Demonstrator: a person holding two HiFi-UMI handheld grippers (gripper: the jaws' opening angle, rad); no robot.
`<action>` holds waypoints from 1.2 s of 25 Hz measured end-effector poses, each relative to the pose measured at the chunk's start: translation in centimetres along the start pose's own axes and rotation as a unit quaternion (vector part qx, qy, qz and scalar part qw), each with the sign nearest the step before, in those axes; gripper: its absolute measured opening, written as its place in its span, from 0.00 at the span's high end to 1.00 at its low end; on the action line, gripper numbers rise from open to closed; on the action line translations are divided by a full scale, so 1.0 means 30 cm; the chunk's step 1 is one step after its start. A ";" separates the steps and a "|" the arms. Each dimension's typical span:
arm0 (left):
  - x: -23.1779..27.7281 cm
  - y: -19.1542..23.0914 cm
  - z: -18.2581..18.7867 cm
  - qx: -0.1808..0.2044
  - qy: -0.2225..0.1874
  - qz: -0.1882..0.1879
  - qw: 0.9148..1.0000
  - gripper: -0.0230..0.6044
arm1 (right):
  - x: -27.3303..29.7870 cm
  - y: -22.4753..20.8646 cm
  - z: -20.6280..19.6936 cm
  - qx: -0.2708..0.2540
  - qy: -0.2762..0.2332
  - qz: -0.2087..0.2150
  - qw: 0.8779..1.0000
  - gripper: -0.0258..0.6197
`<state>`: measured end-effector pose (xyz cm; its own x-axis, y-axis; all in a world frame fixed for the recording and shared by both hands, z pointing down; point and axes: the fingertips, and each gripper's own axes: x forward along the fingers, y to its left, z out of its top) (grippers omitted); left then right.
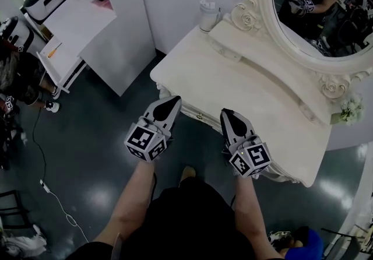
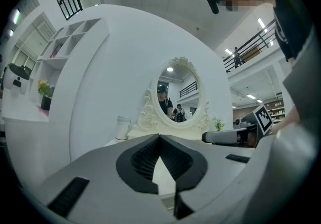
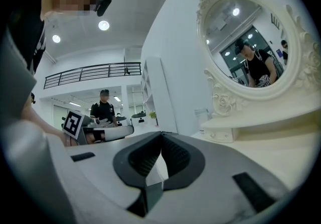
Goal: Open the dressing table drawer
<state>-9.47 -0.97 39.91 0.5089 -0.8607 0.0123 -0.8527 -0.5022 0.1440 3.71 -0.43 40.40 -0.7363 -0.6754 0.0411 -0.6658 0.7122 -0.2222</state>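
Grippers nearest: the left gripper (image 1: 172, 101) and right gripper (image 1: 227, 115), both with jaws pressed together on nothing, pointed at the near edge of the dressing table (image 1: 245, 81). Its drawer (image 1: 200, 116) lay just ahead, between the two tips. The front ran from upper left to lower right, with neither hand clearly nearer. It looked cream and carved, probably mostly tucked under the tabletop. Beyond stood the oval mirror (image 1: 320, 8).
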 end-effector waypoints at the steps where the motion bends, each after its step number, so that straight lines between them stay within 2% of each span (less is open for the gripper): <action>1: 0.017 0.000 0.000 0.000 0.000 -0.001 1.000 0.95 | 0.004 -0.016 0.004 0.000 -0.001 -0.002 1.000 0.96; 8: 0.097 0.003 0.001 0.003 0.002 -0.010 1.000 0.95 | 0.025 -0.083 0.018 0.000 -0.003 -0.007 1.000 0.96; 19: 0.146 0.022 -0.002 0.007 0.009 -0.021 1.000 0.95 | 0.072 -0.098 0.017 0.002 -0.001 -0.006 1.000 0.96; 30: 0.326 0.075 0.009 0.004 0.020 -0.081 0.996 0.95 | 0.171 -0.185 0.040 0.007 0.000 -0.047 0.999 0.96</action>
<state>-6.46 -10.55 40.08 0.6442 -0.7643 0.0292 -0.7597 -0.6351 0.1394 3.76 -8.08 40.67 -0.6710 -0.7388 0.0621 -0.7297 0.6433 -0.2317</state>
